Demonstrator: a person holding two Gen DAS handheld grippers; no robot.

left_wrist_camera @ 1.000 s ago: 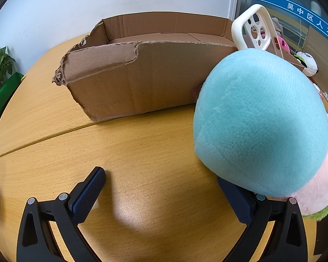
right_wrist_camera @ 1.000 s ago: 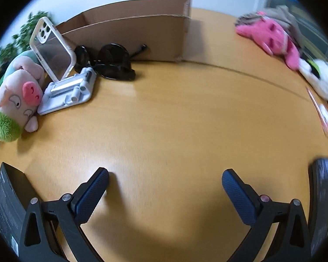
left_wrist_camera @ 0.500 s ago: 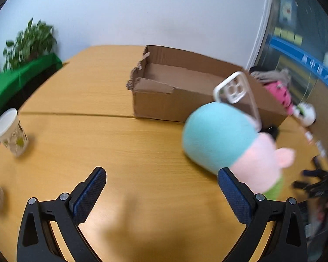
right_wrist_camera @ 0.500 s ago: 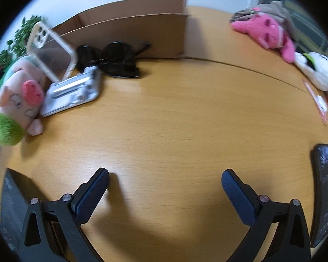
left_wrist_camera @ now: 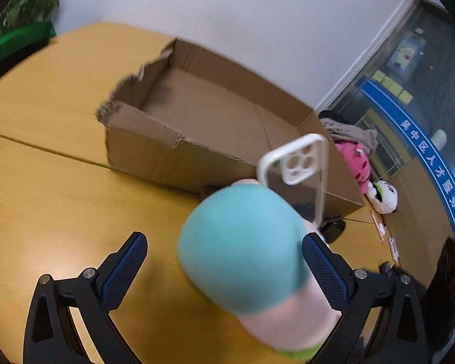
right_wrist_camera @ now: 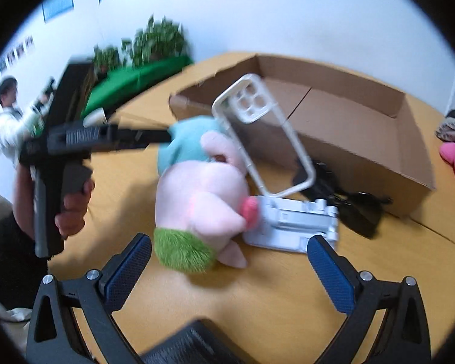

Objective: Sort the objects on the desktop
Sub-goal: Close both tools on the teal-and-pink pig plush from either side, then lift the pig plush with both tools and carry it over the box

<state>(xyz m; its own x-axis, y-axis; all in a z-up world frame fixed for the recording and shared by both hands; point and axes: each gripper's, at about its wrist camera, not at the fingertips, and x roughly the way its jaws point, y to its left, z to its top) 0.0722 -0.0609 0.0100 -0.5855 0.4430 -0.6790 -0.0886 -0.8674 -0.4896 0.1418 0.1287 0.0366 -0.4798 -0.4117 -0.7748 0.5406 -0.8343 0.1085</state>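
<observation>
A plush pig (left_wrist_camera: 242, 261) with a teal back, pink face and green tuft lies on the wooden table. In the left wrist view it sits between the fingers of my open left gripper (left_wrist_camera: 224, 242), close against the right finger (left_wrist_camera: 324, 270). My open right gripper (right_wrist_camera: 230, 242) faces the pig (right_wrist_camera: 203, 200) from the other side, not touching it. A clear phone case (right_wrist_camera: 264, 139) leans on a silver stand (right_wrist_camera: 291, 224) beside the pig. Black sunglasses (right_wrist_camera: 358, 209) lie next to the stand. Behind them stands an open cardboard box (left_wrist_camera: 212, 127), which looks bare inside.
A hand (right_wrist_camera: 72, 209) holds the left gripper's body (right_wrist_camera: 75, 142). A pink plush (left_wrist_camera: 358, 163) and a white plush (left_wrist_camera: 382, 197) lie beyond the box. A black object (right_wrist_camera: 191, 345) is at my near edge. A person (right_wrist_camera: 6, 112) stands far left by green plants.
The left gripper rose and swung right, so the pig now lies between its fingers. The right gripper turned left and moved close to the pig and stand. Both frames are blurred by motion.
</observation>
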